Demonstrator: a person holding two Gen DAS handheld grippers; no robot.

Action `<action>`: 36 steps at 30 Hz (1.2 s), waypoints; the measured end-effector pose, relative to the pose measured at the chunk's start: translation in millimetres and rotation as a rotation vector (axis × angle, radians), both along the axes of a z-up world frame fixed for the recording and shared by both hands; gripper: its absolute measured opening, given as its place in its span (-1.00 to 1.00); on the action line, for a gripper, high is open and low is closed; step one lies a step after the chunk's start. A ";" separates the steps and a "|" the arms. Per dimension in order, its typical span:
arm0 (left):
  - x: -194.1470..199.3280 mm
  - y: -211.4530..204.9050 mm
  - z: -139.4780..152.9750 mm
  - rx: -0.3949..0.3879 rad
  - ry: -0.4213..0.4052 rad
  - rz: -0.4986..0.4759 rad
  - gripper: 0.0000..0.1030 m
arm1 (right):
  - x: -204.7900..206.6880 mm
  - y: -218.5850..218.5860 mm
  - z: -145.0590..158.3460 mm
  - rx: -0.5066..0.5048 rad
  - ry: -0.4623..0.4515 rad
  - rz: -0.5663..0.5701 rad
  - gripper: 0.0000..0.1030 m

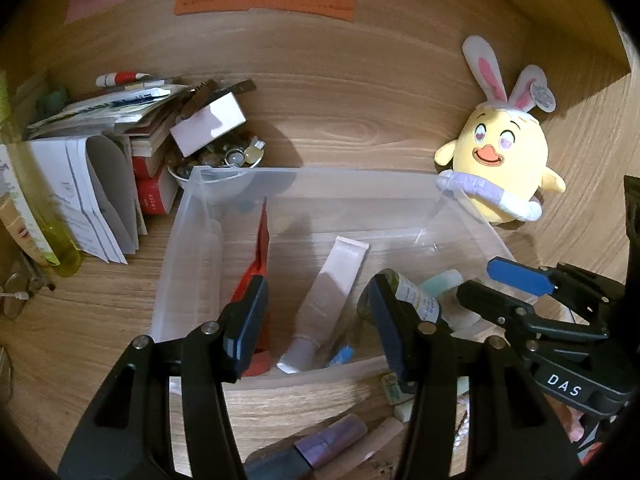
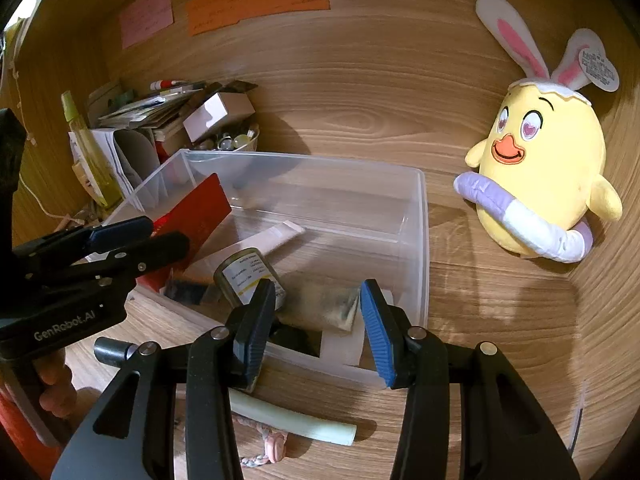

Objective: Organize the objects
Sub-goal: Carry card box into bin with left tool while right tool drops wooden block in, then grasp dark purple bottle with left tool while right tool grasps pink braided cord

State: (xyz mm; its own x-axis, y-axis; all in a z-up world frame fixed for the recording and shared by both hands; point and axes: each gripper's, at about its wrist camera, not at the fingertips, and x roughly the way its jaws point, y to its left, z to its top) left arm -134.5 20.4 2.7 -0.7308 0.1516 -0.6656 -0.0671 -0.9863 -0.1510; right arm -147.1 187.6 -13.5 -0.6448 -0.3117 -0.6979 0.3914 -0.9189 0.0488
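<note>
A clear plastic bin (image 1: 312,174) (image 2: 420,240) stands on the wooden desk. Inside it a red booklet (image 1: 260,248) (image 2: 196,216) leans on the left wall. A white tube (image 1: 332,288) (image 2: 268,238), a small labelled bottle (image 1: 416,300) (image 2: 244,272) and a dark gold pouch (image 2: 324,304) lie on its floor. My left gripper (image 1: 316,332) (image 2: 156,236) hovers open over the bin's near edge, above the white tube, with nothing between its fingers. My right gripper (image 2: 316,332) (image 1: 484,288) is open over the pouch, its left finger just in front of the bottle.
A yellow chick plush (image 1: 504,160) (image 2: 540,184) sits at the right. Papers, books and a bowl of beads (image 1: 216,160) crowd the back left. Small tubes (image 1: 332,440), a pale green tube (image 2: 296,420) and a pink braided cord (image 2: 272,446) lie in front of the bin.
</note>
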 end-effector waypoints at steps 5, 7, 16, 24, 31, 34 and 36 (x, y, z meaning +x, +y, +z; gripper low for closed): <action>6.0 -4.2 5.0 0.007 0.009 0.016 0.00 | 7.7 -1.4 6.7 0.011 0.026 0.003 -0.16; 10.2 -3.9 7.4 0.003 0.014 0.007 0.00 | 11.8 -0.7 9.9 0.010 0.039 0.005 -0.07; 36.0 2.3 21.1 -0.041 0.047 -0.025 0.53 | 36.6 6.6 22.8 -0.003 0.078 0.012 0.30; 60.7 -5.6 29.5 -0.056 0.069 -0.013 0.86 | 59.5 14.7 27.1 0.009 0.102 0.019 0.51; 73.0 -13.4 19.3 -0.062 0.016 -0.002 0.90 | 67.3 18.4 10.7 0.019 0.055 0.020 0.51; 76.5 -19.3 10.1 -0.056 -0.005 0.006 0.90 | 70.0 17.7 0.2 0.029 0.034 0.023 0.51; 78.5 -23.4 2.6 -0.050 -0.025 0.003 0.90 | 71.8 17.1 -6.4 0.044 0.025 0.022 0.51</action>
State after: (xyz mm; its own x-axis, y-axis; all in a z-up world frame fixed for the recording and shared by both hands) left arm -56.0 -3.0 5.3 -0.7141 0.1157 -0.6904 -0.0608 -0.9928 -0.1035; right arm -75.3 204.8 -19.9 -0.6556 -0.2954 -0.6950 0.4120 -0.9112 -0.0012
